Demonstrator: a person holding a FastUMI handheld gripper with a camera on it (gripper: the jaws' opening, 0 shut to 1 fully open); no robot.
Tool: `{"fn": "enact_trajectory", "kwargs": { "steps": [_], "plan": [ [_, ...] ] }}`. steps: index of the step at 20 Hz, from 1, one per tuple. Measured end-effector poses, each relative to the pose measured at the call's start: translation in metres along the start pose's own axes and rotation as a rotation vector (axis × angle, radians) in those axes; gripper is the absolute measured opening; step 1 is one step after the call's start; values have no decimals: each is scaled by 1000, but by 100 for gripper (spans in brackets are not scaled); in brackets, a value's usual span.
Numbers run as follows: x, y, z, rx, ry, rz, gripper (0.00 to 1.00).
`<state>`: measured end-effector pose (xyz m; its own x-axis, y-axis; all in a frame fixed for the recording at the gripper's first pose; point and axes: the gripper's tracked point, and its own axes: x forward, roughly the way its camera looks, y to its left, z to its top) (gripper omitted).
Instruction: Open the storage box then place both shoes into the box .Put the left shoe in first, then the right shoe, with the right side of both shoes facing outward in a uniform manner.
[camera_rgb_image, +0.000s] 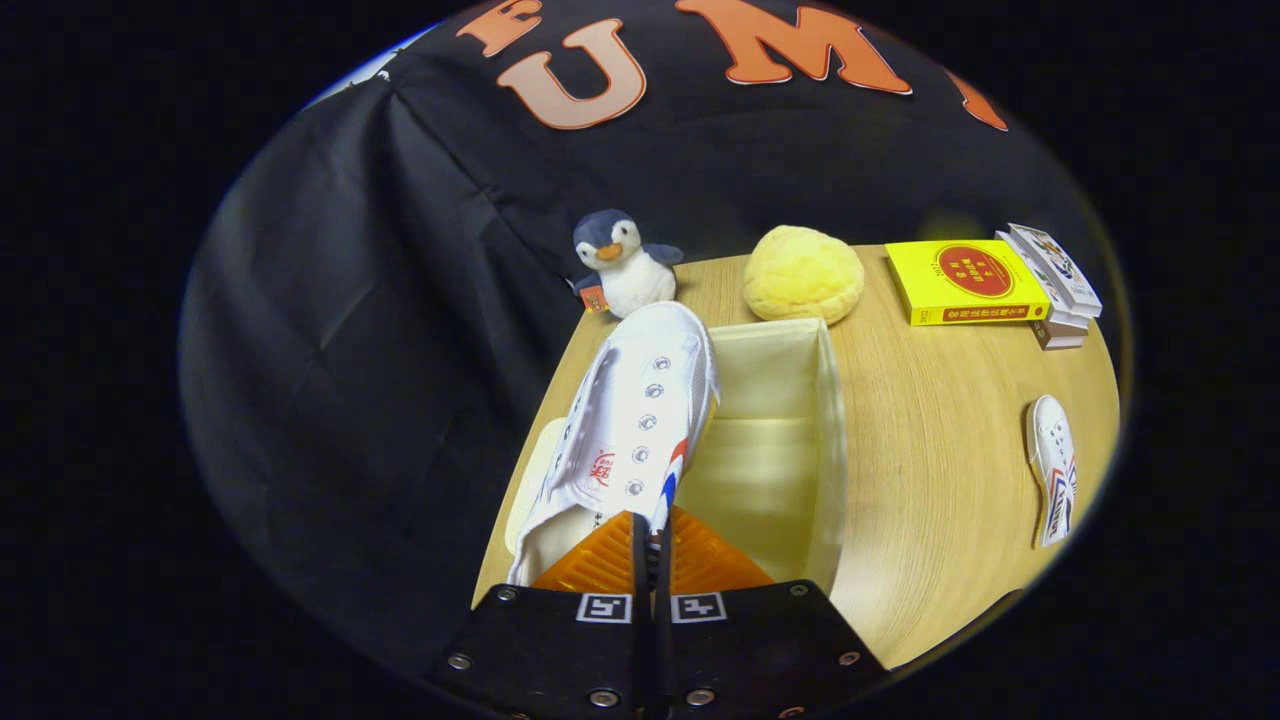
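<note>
The white canvas lace-up shoe with red and blue side stripes is hanging from the gripper, whose fingers are pressing almost together on the edge of the shoe's collar, so both seem to be clamping it. The toe is pointing away towards the cloth wall, and the shoe is hovering over the near-left rim of the open cream fabric storage box, probably so it can be lowered in lengthwise along that wall. The box's interior is looking bare wherever it is showing; the part under the shoe is hidden. A pale flat piece, perhaps the lid, is lying just left of the box. The second matching white shoe is waiting on the wooden table, well apart to the right. Beyond the box a plush grey-and-white penguin and a round yellow bun-like cushion are sitting, with a yellow book and small card boxes farther right.
</note>
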<state>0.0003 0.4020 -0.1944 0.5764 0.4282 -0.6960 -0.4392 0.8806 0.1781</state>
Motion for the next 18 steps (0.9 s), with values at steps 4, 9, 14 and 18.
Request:
{"fn": "enact_trajectory", "kwargs": {
  "steps": [4, 9, 14, 18],
  "plan": [
    [27, 4, -13, 6, 42, -12, 0],
    [44, 10, -28, 12, 101, -20, 3],
    [39, 5, -22, 2, 66, -41, 84],
    [24, -7, -12, 25, 27, -41, 99]
  ]
}}
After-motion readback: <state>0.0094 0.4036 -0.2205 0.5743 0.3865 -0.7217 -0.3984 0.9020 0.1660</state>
